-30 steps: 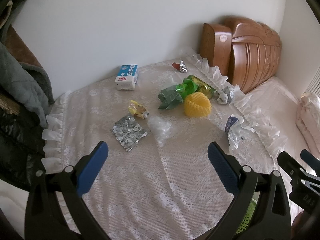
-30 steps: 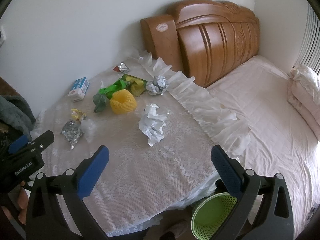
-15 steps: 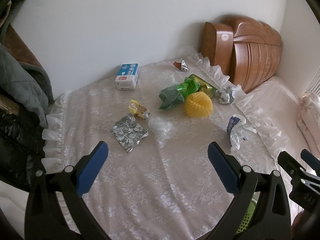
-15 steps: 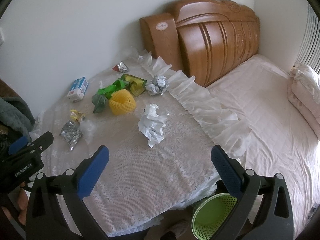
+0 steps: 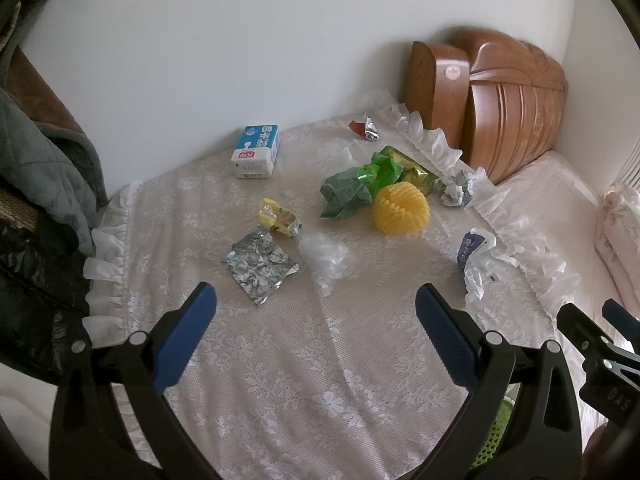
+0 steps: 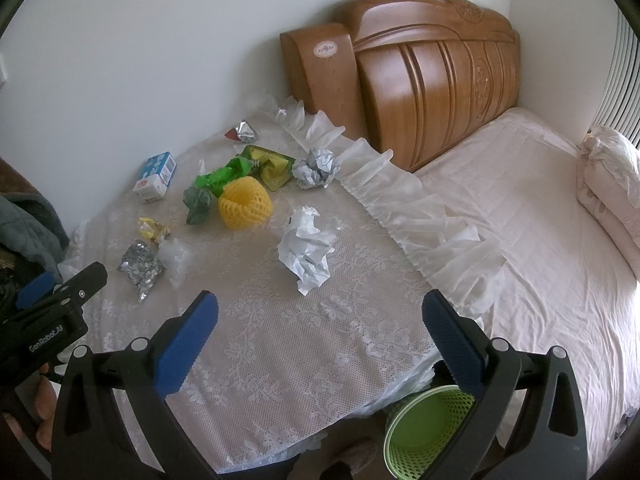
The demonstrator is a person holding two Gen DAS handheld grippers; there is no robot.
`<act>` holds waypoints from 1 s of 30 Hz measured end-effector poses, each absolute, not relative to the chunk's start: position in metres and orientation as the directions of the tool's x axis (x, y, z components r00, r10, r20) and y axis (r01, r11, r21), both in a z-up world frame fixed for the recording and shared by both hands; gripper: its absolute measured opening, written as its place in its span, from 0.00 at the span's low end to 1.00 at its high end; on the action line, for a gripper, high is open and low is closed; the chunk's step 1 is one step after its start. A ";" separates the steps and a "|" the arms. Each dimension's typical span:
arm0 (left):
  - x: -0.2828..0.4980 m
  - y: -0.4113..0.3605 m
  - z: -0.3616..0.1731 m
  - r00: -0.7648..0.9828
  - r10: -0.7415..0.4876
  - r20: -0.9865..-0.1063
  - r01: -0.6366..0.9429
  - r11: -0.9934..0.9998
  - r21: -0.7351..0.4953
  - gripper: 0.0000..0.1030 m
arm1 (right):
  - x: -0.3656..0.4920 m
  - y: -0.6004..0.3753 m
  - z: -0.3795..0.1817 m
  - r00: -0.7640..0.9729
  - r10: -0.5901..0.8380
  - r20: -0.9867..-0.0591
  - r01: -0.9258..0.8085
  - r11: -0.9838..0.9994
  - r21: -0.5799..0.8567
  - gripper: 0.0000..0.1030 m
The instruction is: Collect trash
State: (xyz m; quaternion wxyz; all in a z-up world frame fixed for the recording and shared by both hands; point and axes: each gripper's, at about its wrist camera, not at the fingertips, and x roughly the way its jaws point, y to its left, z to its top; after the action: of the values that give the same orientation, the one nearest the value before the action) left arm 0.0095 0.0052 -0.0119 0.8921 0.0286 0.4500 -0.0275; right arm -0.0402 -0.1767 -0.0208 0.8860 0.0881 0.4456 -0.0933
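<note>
Left wrist view
Left hand-held gripper (image 5: 316, 308): held above the near part of the bench (image 5: 304, 368) with both fingers spread wide; nothing is gripped.
Trash location: all pieces are seen lying on the lace cover. A foil wrapper (image 5: 259, 266) and a clear plastic scrap (image 5: 326, 258) lie nearest the fingers, touching or nearly so; a yellow candy wrapper (image 5: 278, 218) lies just behind them.
Further trash: a milk carton (image 5: 256, 151) is seen near the wall, a green wrapper (image 5: 352, 190) beside a yellow foam net (image 5: 400, 208), a foil ball (image 5: 458, 188) at the ruffle, and a small red-and-silver wrapper (image 5: 365, 130) farthest back.
Purpose of pose: the wide opening is judged to be readiness for a first pick; no piece lies between the fingers yet.

Right wrist view
Right hand-held gripper (image 6: 320, 312): also held fully open and empty, above the bench front.
Nearest trash: a crumpled white paper (image 6: 308, 246) lies just ahead of the fingers, apart from the other pieces.
Bin: a green mesh bin (image 6: 424, 424) stands on the floor below the bench edge, partly hidden by the right finger.
Surroundings: a bed (image 6: 540, 220) lies beside the bench and a wooden headboard (image 6: 432, 72) stands against the wall.
Obstructions: the hanging ruffle and cover edge are judged likely to crowd the drop path to the bin; thin wrappers lying flat on lace may be hard to pinch.
</note>
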 end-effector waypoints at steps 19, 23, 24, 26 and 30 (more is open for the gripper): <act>0.027 0.023 -0.036 0.547 -0.018 -0.837 0.079 0.996 0.030 0.93 | -0.018 -0.168 -0.045 0.543 -0.081 -0.836 0.237 0.970 0.060 0.98; 0.035 0.037 -0.053 0.533 -0.039 -0.845 0.119 0.993 0.029 0.93 | -0.001 -0.174 -0.064 0.511 -0.089 -0.855 0.248 0.968 0.048 0.98; 0.037 0.042 -0.058 0.523 -0.051 -0.851 0.130 0.991 0.021 0.93 | 0.003 -0.177 -0.070 0.502 -0.090 -0.860 0.250 0.967 0.044 0.98; 0.040 0.051 -0.066 0.504 -0.067 -0.861 0.140 0.990 0.006 0.93 | 0.014 -0.181 -0.083 0.485 -0.091 -0.870 0.252 0.967 0.039 0.98; 0.046 0.066 -0.080 0.482 -0.064 -0.874 0.164 0.986 0.018 0.93 | 0.040 -0.187 -0.110 0.457 -0.100 -0.884 0.258 0.966 0.024 0.98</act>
State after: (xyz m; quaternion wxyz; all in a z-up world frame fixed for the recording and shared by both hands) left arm 0.0459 0.0658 -0.0805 0.8594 0.0493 0.5046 -0.0662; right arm 0.0398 -0.1870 -0.1096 0.8499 0.0776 0.5105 -0.1054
